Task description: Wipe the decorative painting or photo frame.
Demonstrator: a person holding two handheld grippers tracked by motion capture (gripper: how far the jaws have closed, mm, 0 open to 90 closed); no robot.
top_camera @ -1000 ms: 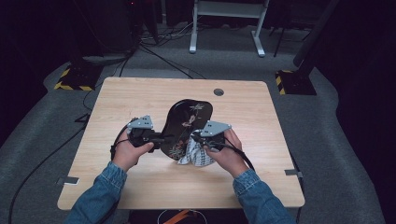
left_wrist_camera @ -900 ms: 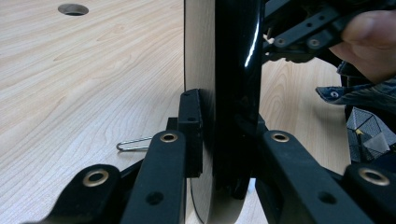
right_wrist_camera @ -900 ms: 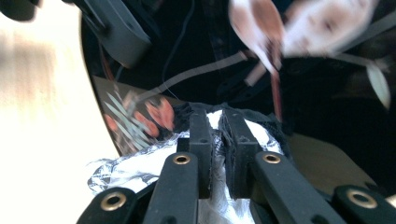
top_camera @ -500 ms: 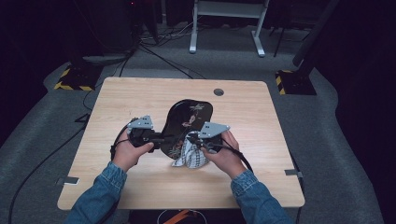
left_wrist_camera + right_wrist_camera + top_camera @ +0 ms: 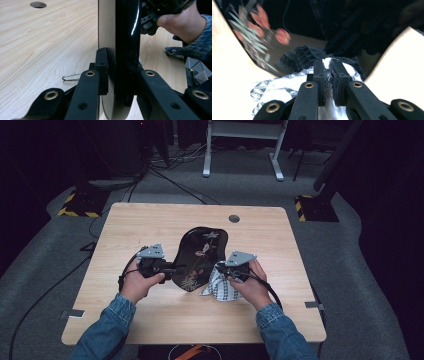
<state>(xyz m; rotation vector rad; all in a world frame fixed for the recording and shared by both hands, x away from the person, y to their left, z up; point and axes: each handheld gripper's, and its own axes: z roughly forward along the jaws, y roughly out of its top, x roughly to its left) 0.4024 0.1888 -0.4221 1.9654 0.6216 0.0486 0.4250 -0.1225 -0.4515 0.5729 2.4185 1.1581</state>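
Two claws: both busy, one per hand, person reaching in from the near edge of the table point(image 5: 150, 220).
Left claw point(image 5: 167, 268): clamped on the near-left rim of the black lacquer tray point(image 5: 200, 256). In the left gripper view the jaws sit either side of the tray's edge point(image 5: 125, 50), pressed right onto it, tray turned on edge in that shot.
Right claw point(image 5: 222, 272): pinching a wad of black-and-white patterned cloth point(image 5: 220, 287). The right gripper view has the jaws nearly together with the cloth point(image 5: 287, 87) bunched between them.
Tray spot: middle of the table, long way running near to far, flower painting facing up, near-left side seemingly tipped up off the wood by the left claw.
Cloth spot: just right of the tray's near end, touching or about touching its rim, hard to tell which.
Step in hand: looks to me like wiping the tray, with the left side steadying and the right bringing the cloth onto the glossy face.
Next move: I'd guess the cloth needs dragging across the painted surface with light pressure, while the left grip holds firm so the tray doesn't slip or swing.
Other bits: a round cable hole point(image 5: 233, 218) at the far side of the table, and a small wire clip point(image 5: 71, 77) lying on the wood near the left claw.
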